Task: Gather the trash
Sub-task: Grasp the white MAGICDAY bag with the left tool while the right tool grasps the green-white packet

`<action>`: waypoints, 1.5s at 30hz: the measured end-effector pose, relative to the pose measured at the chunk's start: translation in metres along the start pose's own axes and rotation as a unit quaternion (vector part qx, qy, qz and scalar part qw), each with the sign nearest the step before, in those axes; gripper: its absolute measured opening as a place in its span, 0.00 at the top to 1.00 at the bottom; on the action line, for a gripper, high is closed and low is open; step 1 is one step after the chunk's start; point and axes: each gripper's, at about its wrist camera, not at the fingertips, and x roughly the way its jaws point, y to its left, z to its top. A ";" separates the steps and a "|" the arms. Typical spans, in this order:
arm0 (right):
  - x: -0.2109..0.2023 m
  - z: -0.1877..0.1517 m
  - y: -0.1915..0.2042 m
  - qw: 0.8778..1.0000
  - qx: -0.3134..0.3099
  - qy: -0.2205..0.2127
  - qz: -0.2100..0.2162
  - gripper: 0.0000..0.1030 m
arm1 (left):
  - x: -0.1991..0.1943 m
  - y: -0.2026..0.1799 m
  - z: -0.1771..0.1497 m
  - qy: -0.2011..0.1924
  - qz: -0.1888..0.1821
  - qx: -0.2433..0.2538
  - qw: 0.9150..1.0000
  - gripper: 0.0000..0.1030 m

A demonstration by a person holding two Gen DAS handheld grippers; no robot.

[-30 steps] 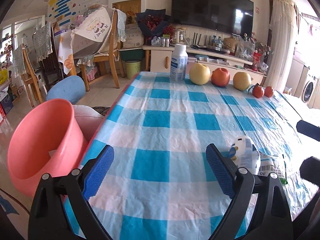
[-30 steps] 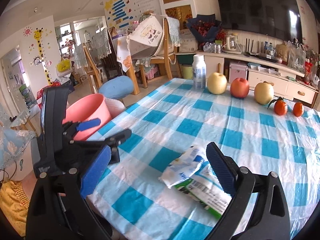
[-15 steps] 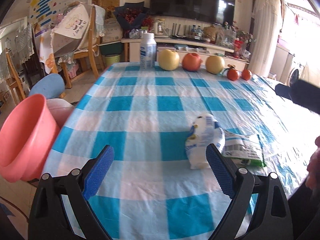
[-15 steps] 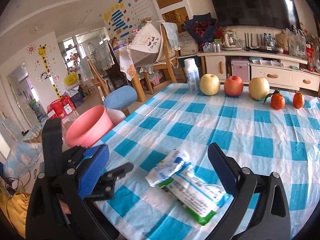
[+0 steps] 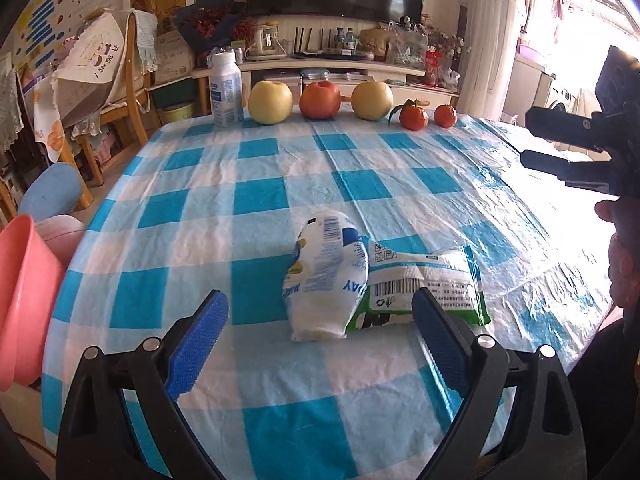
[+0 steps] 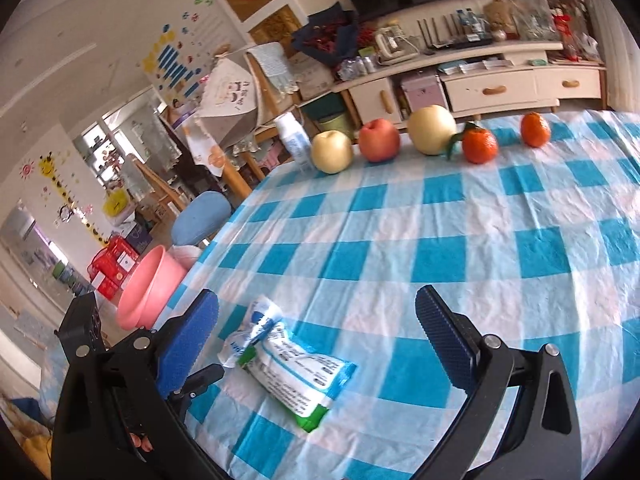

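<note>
**Two wrappers at the near edge, both tongs empty**

My left tongs point(image 5: 318, 322) are released, jaws spread wide, hovering at the desk's point(image 5: 280, 168) near edge just short of the white wrapper point(image 5: 326, 276). It touches the green-edged packet point(image 5: 424, 284) lying at its right. My right tongs point(image 6: 316, 340) are also released, holding nothing, above the same packet point(image 6: 296, 376). The pink bin point(image 5: 24, 300) sits off the desk's left edge. Along the far edge stand a bottle point(image 5: 226, 88), three apples point(image 5: 320, 99) and two tangerines point(image 5: 414, 116).
</note>
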 end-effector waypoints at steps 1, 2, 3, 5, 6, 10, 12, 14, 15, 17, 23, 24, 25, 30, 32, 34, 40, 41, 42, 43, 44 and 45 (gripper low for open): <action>0.001 0.000 -0.003 1.000 0.005 0.007 0.003 0.04 | 0.004 -0.001 0.003 0.003 -0.001 0.000 1.000 0.10; 0.003 -0.001 -0.004 1.000 0.005 0.013 0.005 0.04 | 0.009 -0.002 0.006 0.008 -0.002 -0.001 1.000 0.10; 0.004 -0.003 -0.004 1.000 0.001 0.021 0.005 0.04 | 0.012 -0.003 0.008 0.012 0.000 -0.001 1.000 0.10; 0.008 -0.005 -0.001 0.999 -0.014 0.036 0.004 0.04 | 0.022 -0.002 0.012 0.019 0.006 -0.006 1.000 0.10; 0.011 -0.007 0.003 0.998 -0.027 0.047 0.007 0.04 | 0.028 -0.002 0.015 0.023 0.008 -0.011 1.000 0.10; 0.015 -0.013 0.014 0.996 -0.062 0.065 0.010 0.04 | 0.041 0.005 0.022 0.030 -0.002 -0.044 0.999 0.11; 0.017 -0.016 0.019 0.994 -0.076 0.071 0.012 0.04 | 0.047 0.008 0.025 0.032 -0.002 -0.055 0.998 0.11; 0.019 -0.018 0.023 0.993 -0.089 0.075 0.015 0.04 | 0.051 0.008 0.027 0.031 0.003 -0.056 0.998 0.14; 0.020 -0.020 0.025 0.992 -0.093 0.079 0.020 0.04 | 0.053 0.008 0.028 0.032 0.003 -0.058 0.998 0.17; 0.024 -0.021 0.028 0.991 -0.103 0.086 0.025 0.04 | 0.057 0.009 0.029 0.036 -0.001 -0.062 0.997 0.19; 0.040 -0.031 0.042 0.981 -0.146 0.122 0.029 0.04 | 0.066 0.015 0.029 0.043 -0.018 -0.085 0.995 0.28; 0.043 -0.033 0.044 0.980 -0.151 0.127 0.029 0.04 | 0.067 0.016 0.029 0.043 -0.019 -0.085 0.995 0.28; 0.046 -0.035 0.046 0.978 -0.157 0.133 0.030 0.04 | 0.068 0.016 0.029 0.044 -0.021 -0.086 0.995 0.29; 0.059 -0.044 0.053 0.972 -0.176 0.153 0.030 0.04 | 0.071 0.018 0.028 0.048 -0.031 -0.096 0.994 0.34; 0.063 -0.046 0.054 0.971 -0.179 0.158 0.028 0.04 | 0.071 0.017 0.028 0.048 -0.031 -0.094 0.994 0.35; 0.067 -0.048 0.054 0.970 -0.181 0.163 0.028 0.04 | 0.071 0.017 0.029 0.048 -0.032 -0.093 0.994 0.39; 0.081 -0.053 0.058 0.965 -0.198 0.170 0.019 0.04 | 0.071 0.016 0.029 0.048 -0.032 -0.092 0.994 0.42; 0.083 -0.054 0.058 0.965 -0.200 0.171 0.019 0.04 | 0.071 0.017 0.029 0.048 -0.032 -0.092 0.994 0.42; 0.084 -0.054 0.058 0.964 -0.201 0.171 0.019 0.04 | 0.071 0.017 0.029 0.048 -0.034 -0.093 0.994 0.42; 0.087 -0.055 0.058 0.964 -0.202 0.171 0.018 0.04 | 0.071 0.017 0.029 0.048 -0.035 -0.093 0.994 0.42; 0.088 -0.055 0.059 0.964 -0.203 0.172 0.015 0.04 | 0.070 0.018 0.029 0.048 -0.036 -0.094 0.994 0.42; 0.090 -0.056 0.059 0.963 -0.205 0.173 0.013 0.04 | 0.071 0.017 0.029 0.048 -0.034 -0.093 0.994 0.42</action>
